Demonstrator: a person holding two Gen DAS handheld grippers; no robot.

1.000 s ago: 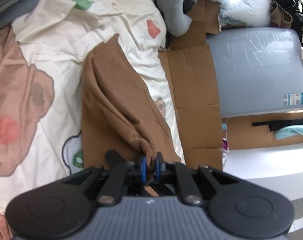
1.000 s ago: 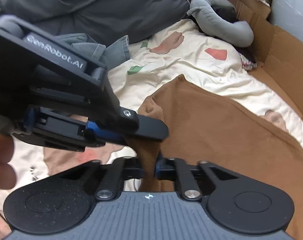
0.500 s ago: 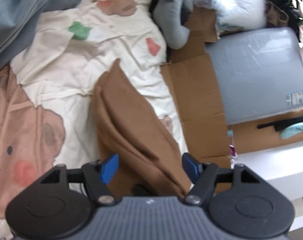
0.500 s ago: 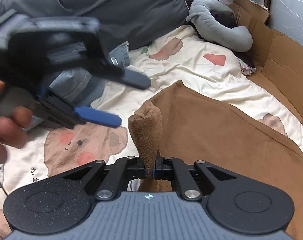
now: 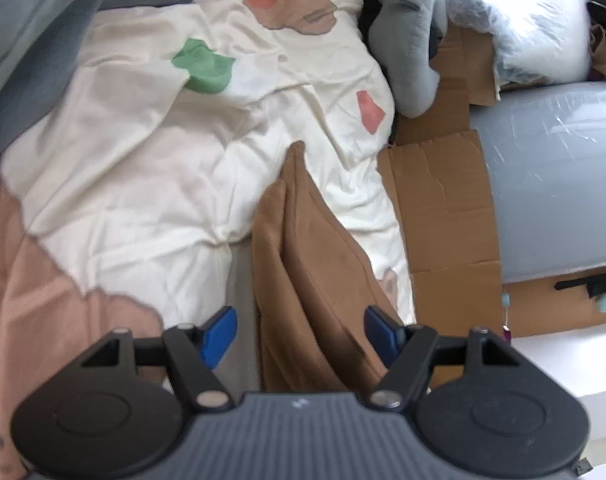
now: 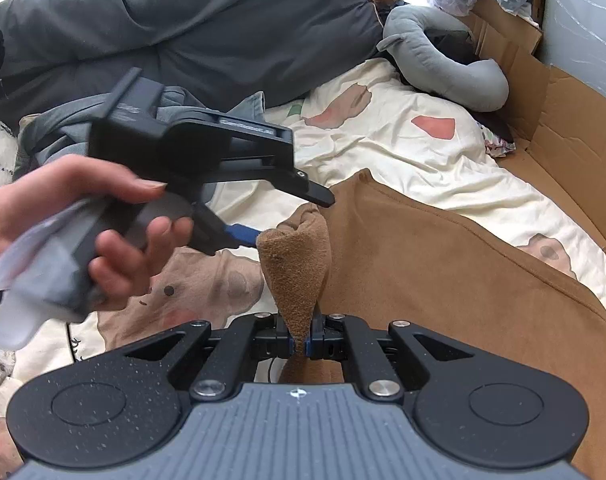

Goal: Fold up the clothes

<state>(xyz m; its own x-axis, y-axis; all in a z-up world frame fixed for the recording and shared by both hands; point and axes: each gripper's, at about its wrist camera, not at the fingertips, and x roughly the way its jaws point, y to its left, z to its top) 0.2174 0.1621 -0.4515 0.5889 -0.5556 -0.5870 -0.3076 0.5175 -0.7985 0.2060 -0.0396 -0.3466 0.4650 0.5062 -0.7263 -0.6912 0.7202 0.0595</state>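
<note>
L gripper [image 5: 301, 334]: its 2 blue fingertips [image 5: 219, 334] are spread wide apart, nothing between them, hovering over the near end of the brown cloth [image 5: 315, 280]. In the R wrist view a hand [image 6: 83, 216] holds it off to the left, tips close to the raised cloth bunch, though contact is hard to judge. R gripper [image 6: 301, 340]: pinched tight on a gathered cone of the brown cloth, which stands up just ahead of it; the rest lies flat to its right on the cream bedsheet [image 6: 423, 160]. Beyond, a grey plush toy [image 6: 443, 64], then cardboard [image 6: 563, 120] far right.
</note>
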